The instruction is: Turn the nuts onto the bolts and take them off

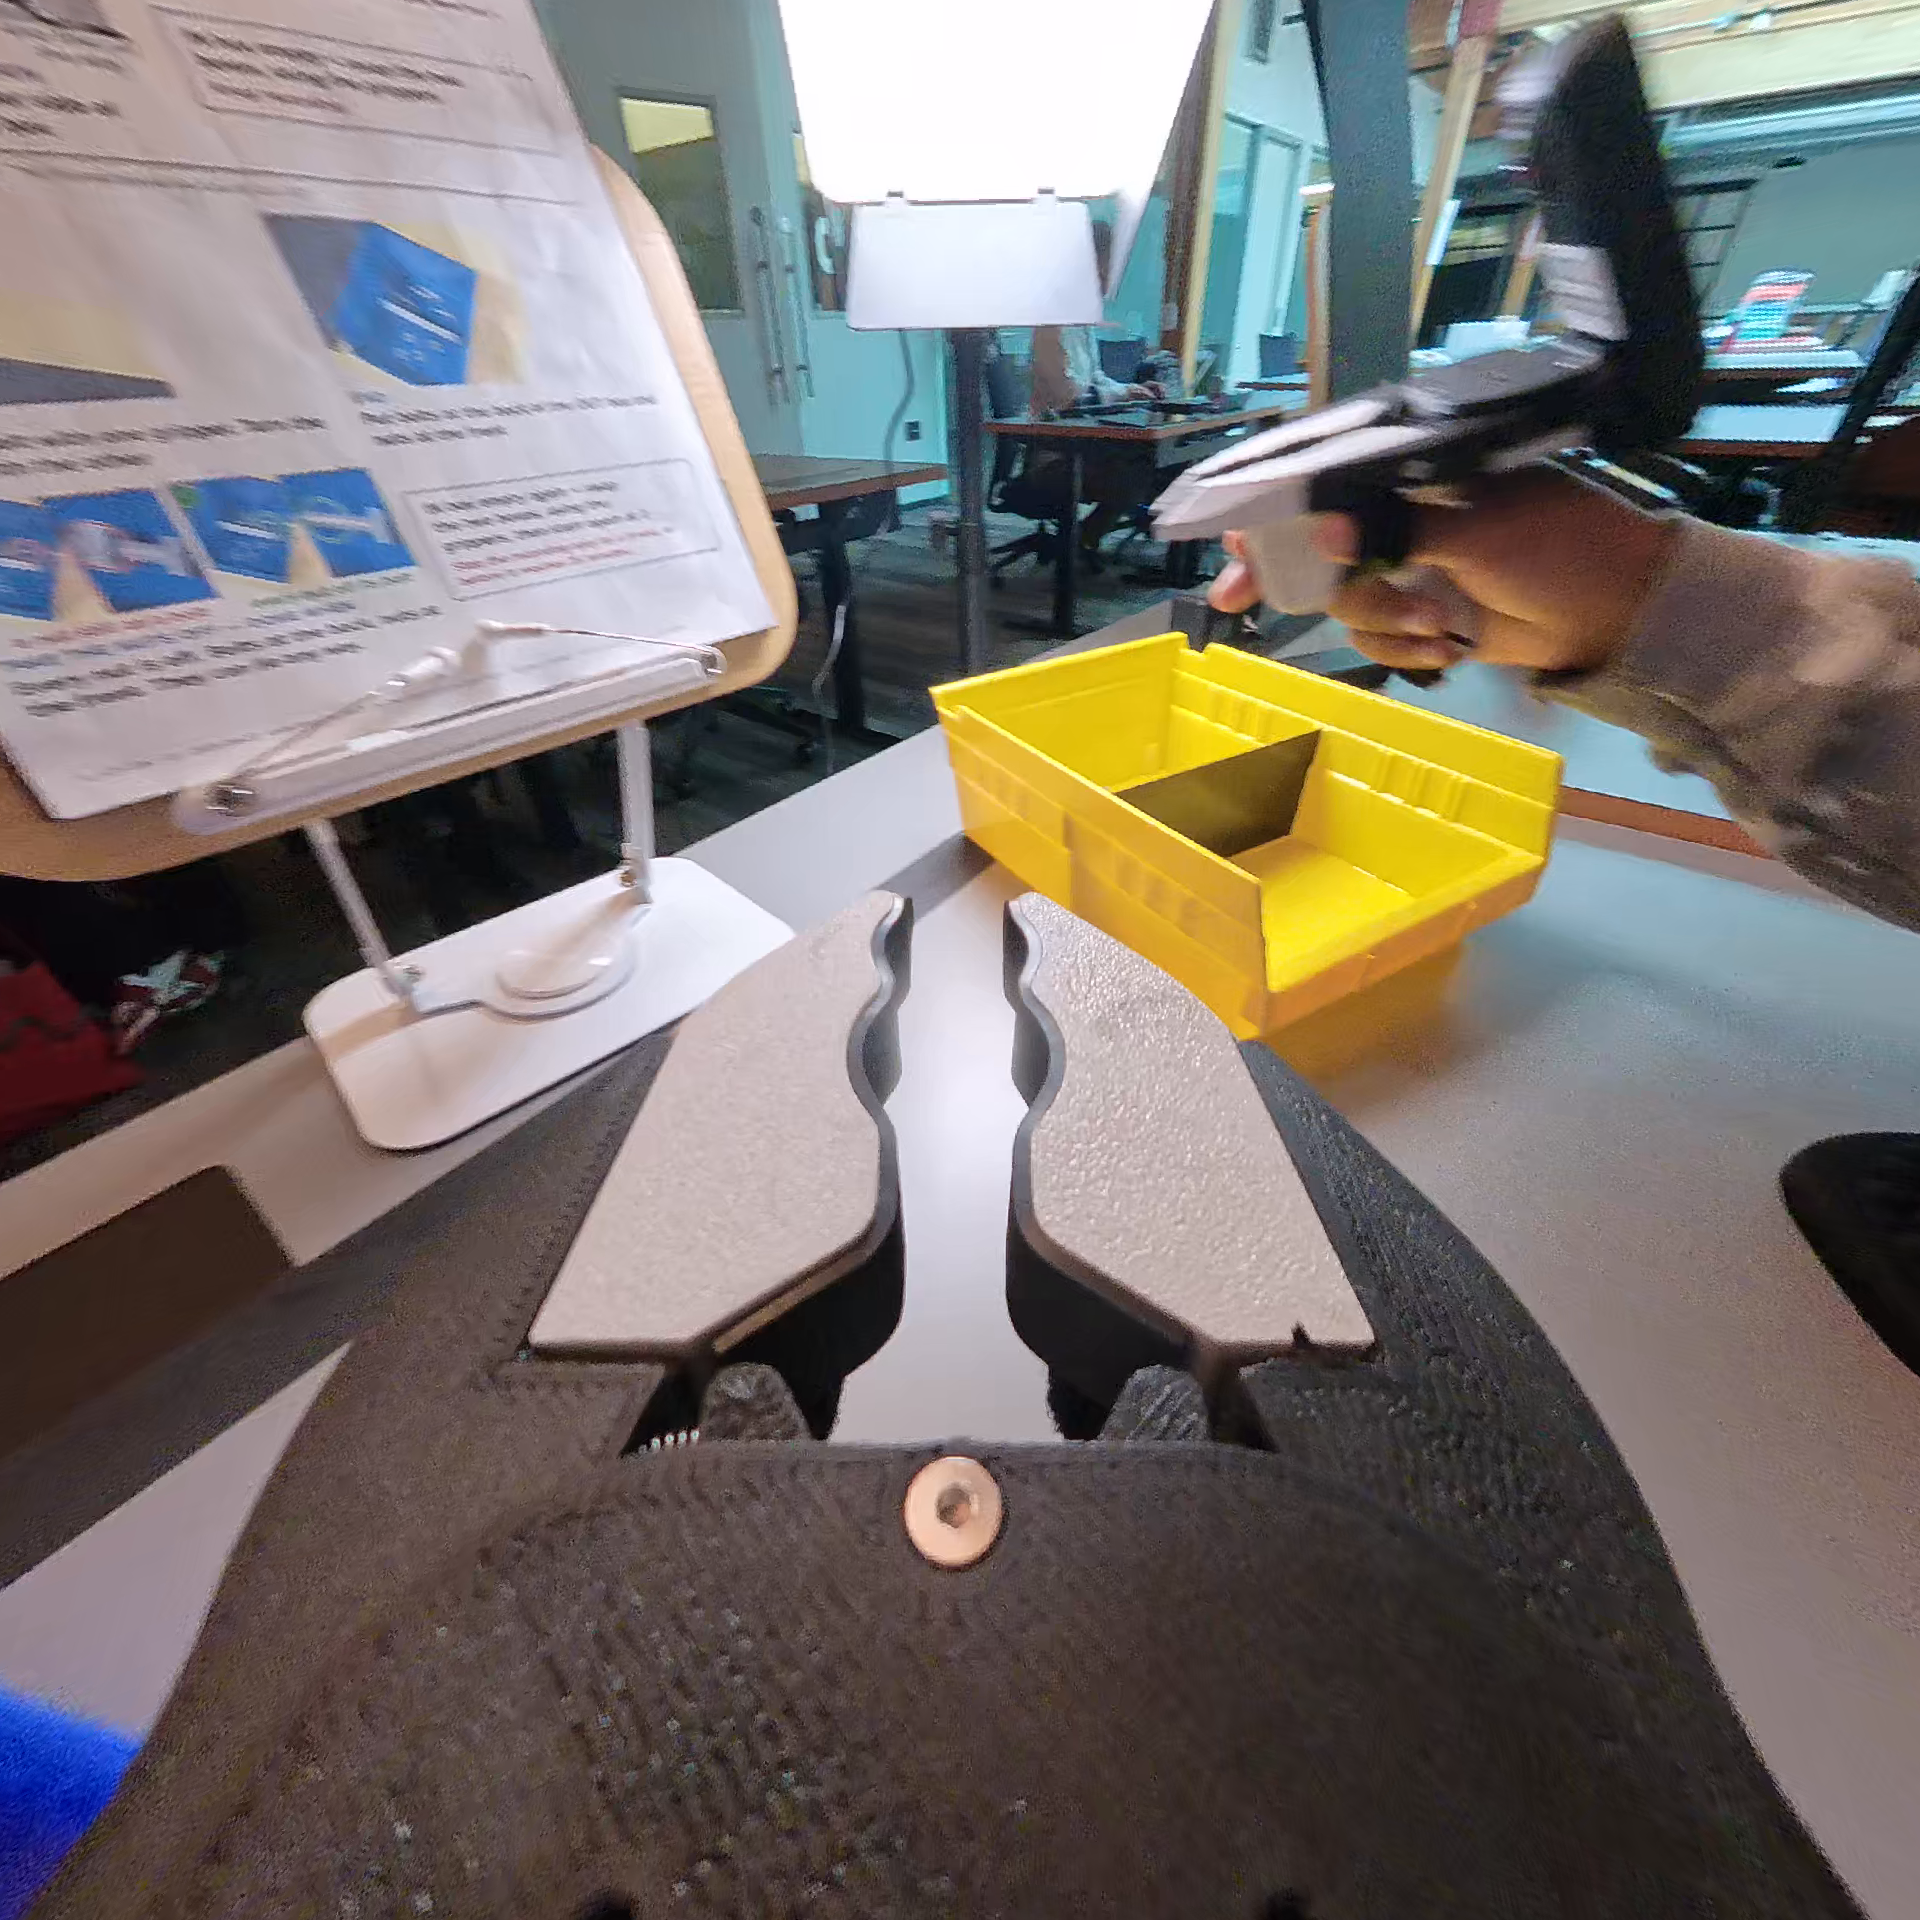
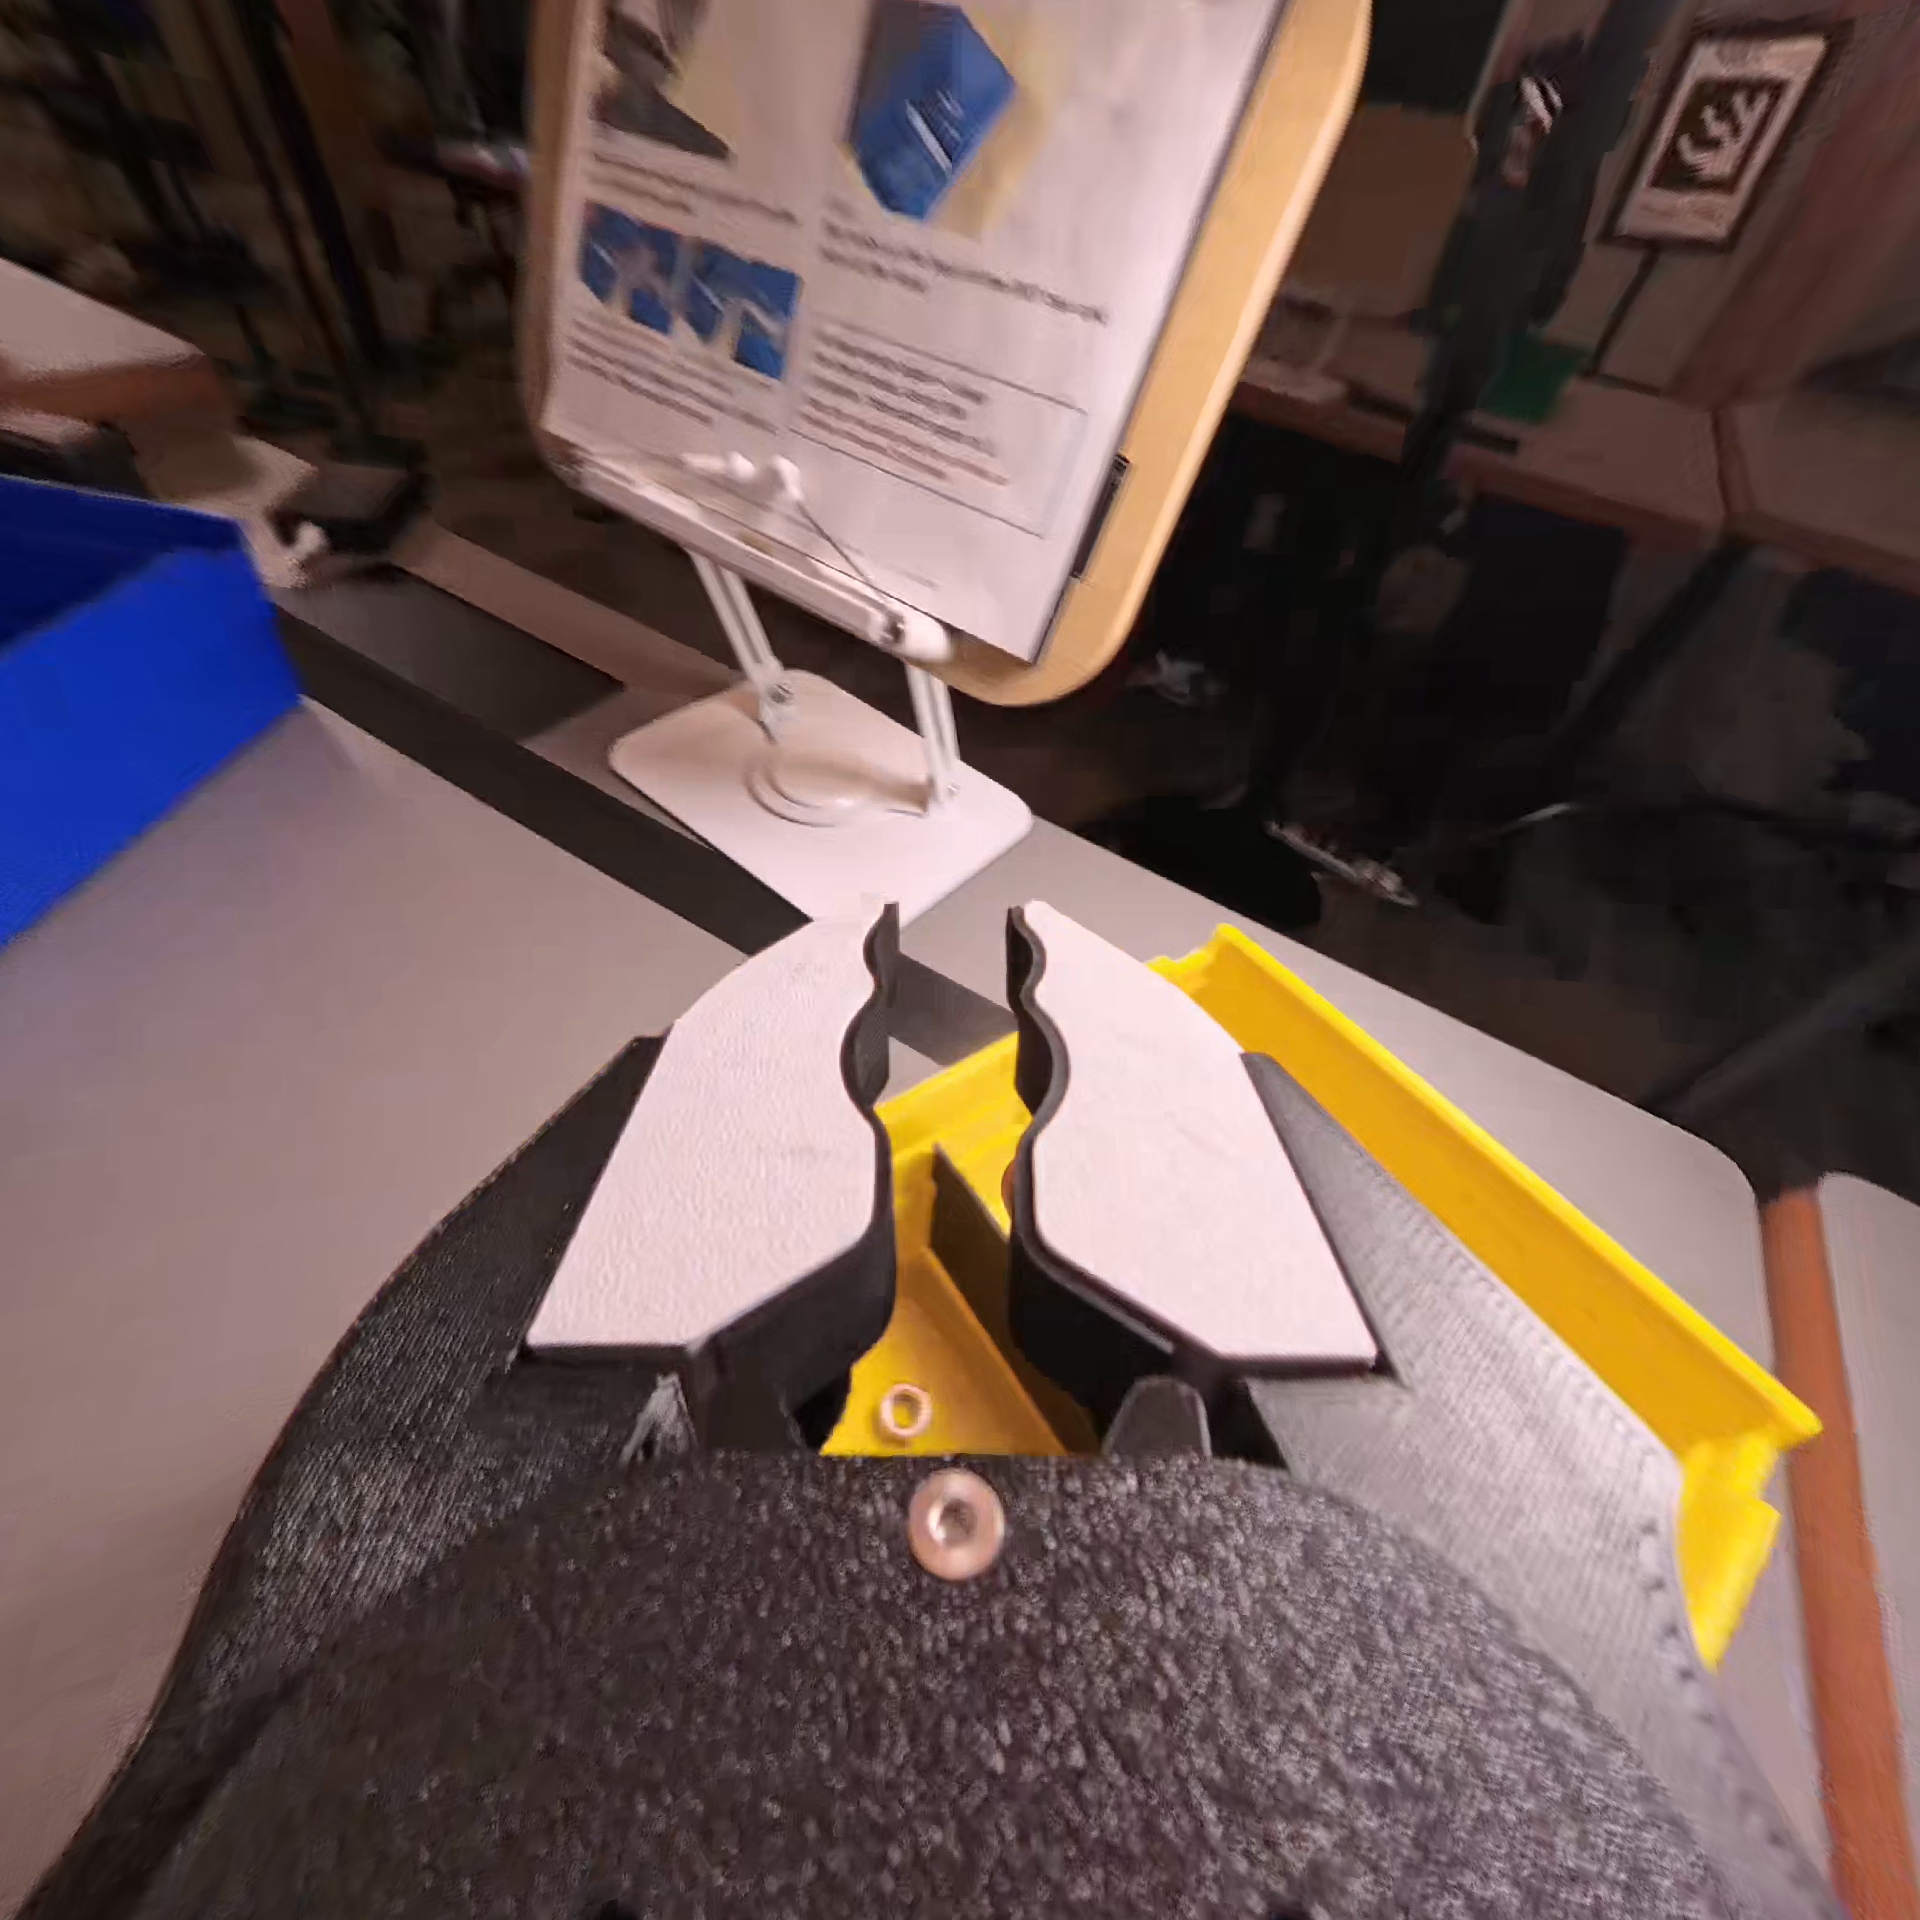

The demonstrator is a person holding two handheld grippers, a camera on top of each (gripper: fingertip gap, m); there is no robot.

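**Right claw over the yellow bin, a nut below it**

Grey, matte bench top (image 1: 1558, 1091) in an open office carries the work; a white document stand (image 1: 499, 1029) with an instruction sheet sits at its far edge, a blue bin (image 2: 114, 686) at the left.

A yellow plastic bin (image 1: 1164, 831), ribbed, split by a black divider (image 1: 1236, 795), stands near the far right corner, its long axis running along the bench's far edge. The right gripper (image 2: 945, 935) hangs directly above it, jaws narrowly parted and empty; a small coppery nut (image 2: 904, 1410) lies on the bin floor beneath, nearer its base than its tips. No bolt can be made out.

The left gripper (image 1: 956, 920), with pebbled grey pads, also narrowly parted and empty, points at the bin from farther off; the right is nearer, so the reach is probably downward.
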